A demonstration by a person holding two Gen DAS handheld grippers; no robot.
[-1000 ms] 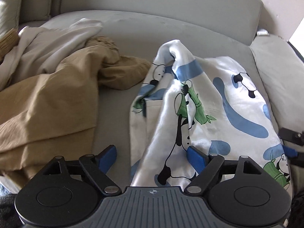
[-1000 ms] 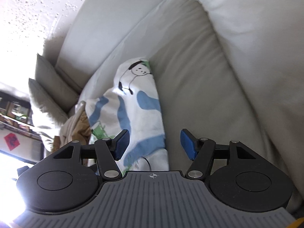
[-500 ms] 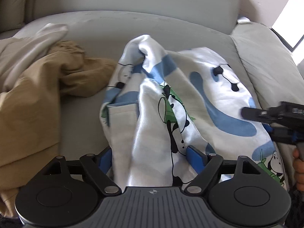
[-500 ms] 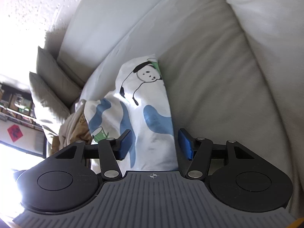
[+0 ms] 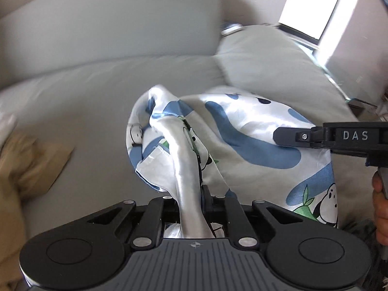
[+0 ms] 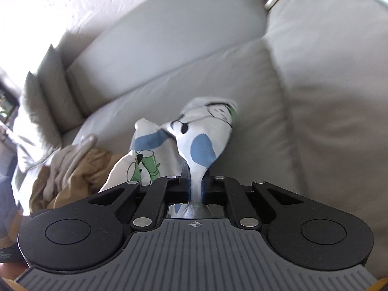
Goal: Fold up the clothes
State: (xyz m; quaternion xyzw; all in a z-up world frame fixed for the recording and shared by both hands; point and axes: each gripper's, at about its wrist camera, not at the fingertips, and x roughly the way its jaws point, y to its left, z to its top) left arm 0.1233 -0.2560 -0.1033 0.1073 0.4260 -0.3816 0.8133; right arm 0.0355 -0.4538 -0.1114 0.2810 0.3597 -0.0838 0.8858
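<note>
A white satin garment (image 5: 242, 131) printed with pandas, blue patches and green bamboo lies bunched on the grey sofa seat (image 5: 84, 97). My left gripper (image 5: 191, 194) has its jaws closing, and its pads pinch a gathered fold that runs up between them. In the right wrist view the same garment (image 6: 201, 145) hangs from my right gripper (image 6: 196, 184), whose jaws are also closing and clamp a narrow twist of the fabric. A black finger (image 5: 291, 137) of the right gripper reaches over the cloth from the right in the left wrist view.
A tan garment (image 6: 80, 169) and a cream cloth (image 6: 70, 155) are heaped to the left on the seat. A large grey cushion (image 6: 339, 97) fills the right side, with pillows (image 6: 48, 89) at the far left. A person's hand (image 5: 380, 208) shows at the right edge.
Both grippers went from open around the garment to closed on folds of it, and both rose, lifting the fabric. The left view swung right, so the tan garment now sits at its left edge.
</note>
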